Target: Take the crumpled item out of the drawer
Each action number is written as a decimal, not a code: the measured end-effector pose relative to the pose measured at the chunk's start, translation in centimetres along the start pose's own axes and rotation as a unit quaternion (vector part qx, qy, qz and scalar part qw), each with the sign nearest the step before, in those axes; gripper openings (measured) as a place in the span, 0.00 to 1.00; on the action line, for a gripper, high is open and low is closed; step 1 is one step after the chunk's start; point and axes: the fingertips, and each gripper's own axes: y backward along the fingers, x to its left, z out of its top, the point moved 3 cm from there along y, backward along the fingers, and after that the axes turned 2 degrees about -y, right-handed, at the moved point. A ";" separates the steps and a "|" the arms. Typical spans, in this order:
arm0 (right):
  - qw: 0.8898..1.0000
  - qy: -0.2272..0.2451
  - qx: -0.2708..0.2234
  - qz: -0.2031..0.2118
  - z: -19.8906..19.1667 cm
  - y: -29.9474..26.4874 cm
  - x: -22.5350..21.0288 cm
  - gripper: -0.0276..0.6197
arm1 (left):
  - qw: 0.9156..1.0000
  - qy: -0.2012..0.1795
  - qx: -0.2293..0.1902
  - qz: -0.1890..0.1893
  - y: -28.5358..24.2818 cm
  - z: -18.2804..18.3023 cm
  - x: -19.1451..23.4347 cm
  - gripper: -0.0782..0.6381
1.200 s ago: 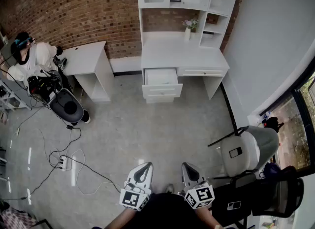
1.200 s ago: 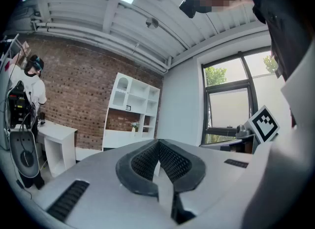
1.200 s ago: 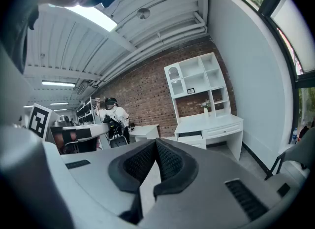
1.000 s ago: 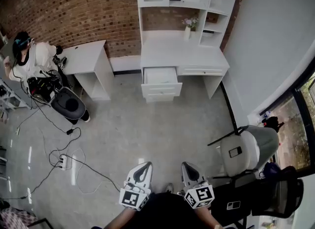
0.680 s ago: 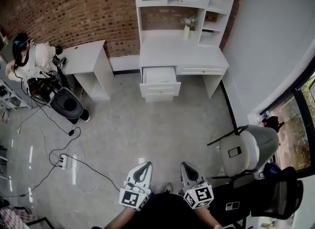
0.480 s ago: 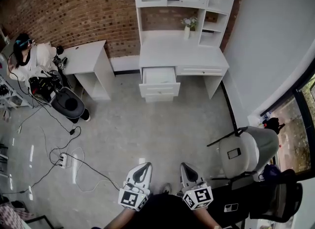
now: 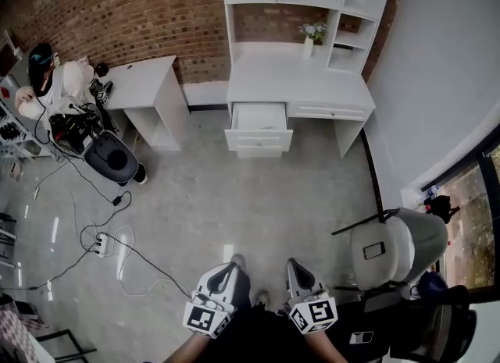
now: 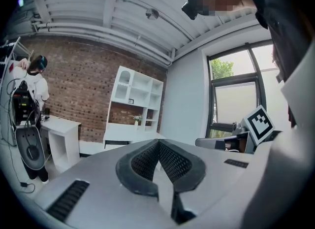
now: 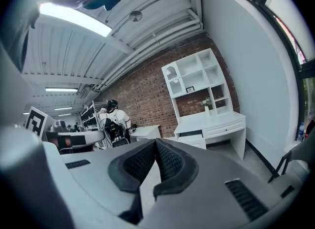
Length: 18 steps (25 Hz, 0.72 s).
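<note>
The white desk [image 7: 301,88] with its hutch stands against the brick wall, far across the floor. Its left drawer [image 7: 258,123] is pulled open; from here I cannot make out a crumpled item inside it. My left gripper [image 7: 231,268] and right gripper [image 7: 295,266] are held low, close to my body, side by side and pointing toward the desk. In the left gripper view the left gripper [image 8: 158,142] is shut with nothing between the pads. The right gripper [image 9: 155,141] is likewise shut and empty, with the desk [image 9: 211,123] showing far ahead.
A small white side table [image 7: 144,88] stands left of the desk. A person [image 7: 55,80] sits at the far left by a black chair [image 7: 113,157]. A power strip [image 7: 100,246] and cables lie on the floor. A grey office chair [image 7: 394,248] is at my right.
The head view has shifted, so the desk sits a little further right. A shoe now shows between the grippers. Both grippers stay shut in the same low position.
</note>
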 end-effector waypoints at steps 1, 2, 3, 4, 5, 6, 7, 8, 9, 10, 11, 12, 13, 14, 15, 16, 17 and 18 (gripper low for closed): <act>1.000 0.000 0.001 -0.002 0.0 -0.7 -0.4 0.06 | 1.000 0.004 0.001 -0.003 -0.9 -0.2 0.4 0.14; 1.000 0.001 0.004 -0.004 0.1 -1.4 -0.9 0.06 | 1.000 0.008 0.002 -0.007 -1.9 -0.3 0.8 0.14; 1.000 0.002 0.007 -0.006 0.1 -2.4 -1.4 0.06 | 1.000 0.011 0.002 -0.011 -3.1 -0.5 1.3 0.14; 1.000 0.003 0.010 -0.008 0.1 -3.5 -1.9 0.06 | 1.000 0.014 0.002 -0.015 -4.3 -0.6 1.9 0.14; 1.000 0.005 0.013 -0.011 0.2 -4.7 -2.4 0.06 | 1.000 0.016 0.002 -0.019 -5.6 -0.6 2.7 0.14; 1.000 0.007 0.015 -0.014 0.4 -6.1 -3.0 0.06 | 1.000 0.018 0.001 -0.023 -6.9 -0.6 3.6 0.14; 1.000 0.009 0.016 -0.016 0.7 -7.6 -3.5 0.06 | 0.999 0.020 -0.001 -0.027 -8.3 -0.5 4.6 0.14; 1.000 0.011 0.017 -0.019 1.1 -9.2 -3.9 0.06 | 0.999 0.021 -0.003 -0.031 -9.6 -0.3 5.7 0.14; 1.000 0.013 0.015 -0.021 1.7 -10.9 -4.2 0.06 | 0.999 0.021 -0.003 -0.035 -11.0 0.0 7.0 0.14; 1.000 0.015 0.013 -0.023 2.4 -12.7 -4.4 0.06 | 0.999 0.021 -0.003 -0.040 -12.3 0.4 8.3 0.14; 1.000 0.017 0.011 -0.024 3.2 -14.4 -4.6 0.06 | 0.999 0.020 -0.002 -0.044 -13.6 0.9 9.7 0.14; 0.999 0.019 0.008 -0.026 3.8 -16.2 -4.7 0.06 | 0.999 0.019 -0.001 -0.049 -14.8 1.3 11.0 0.14; 0.999 0.022 0.006 -0.028 4.5 -17.9 -5.0 0.06 | 0.998 0.018 -0.002 -0.054 -16.0 1.8 12.3 0.14; 0.999 0.025 0.004 -0.030 5.2 -19.5 -5.3 0.06 | 0.998 0.017 -0.004 -0.059 -17.2 2.3 13.5 0.14; 0.999 0.026 0.003 -0.033 5.8 -21.1 -5.6 0.06 | 0.998 0.014 -0.006 -0.063 -18.3 2.8 14.6 0.14; 0.999 0.026 0.001 -0.035 6.4 -22.5 -5.8 0.06 | 0.998 0.011 -0.007 -0.068 -19.4 3.1 15.7 0.14; 0.999 0.024 0.000 -0.038 7.0 -23.9 -6.2 0.06 | 0.997 0.008 -0.007 -0.071 -20.5 3.4 16.8 0.14; 0.999 0.023 -0.002 -0.039 7.4 -25.3 -6.5 0.06 | 0.997 0.006 -0.007 -0.072 -21.6 3.6 17.9 0.14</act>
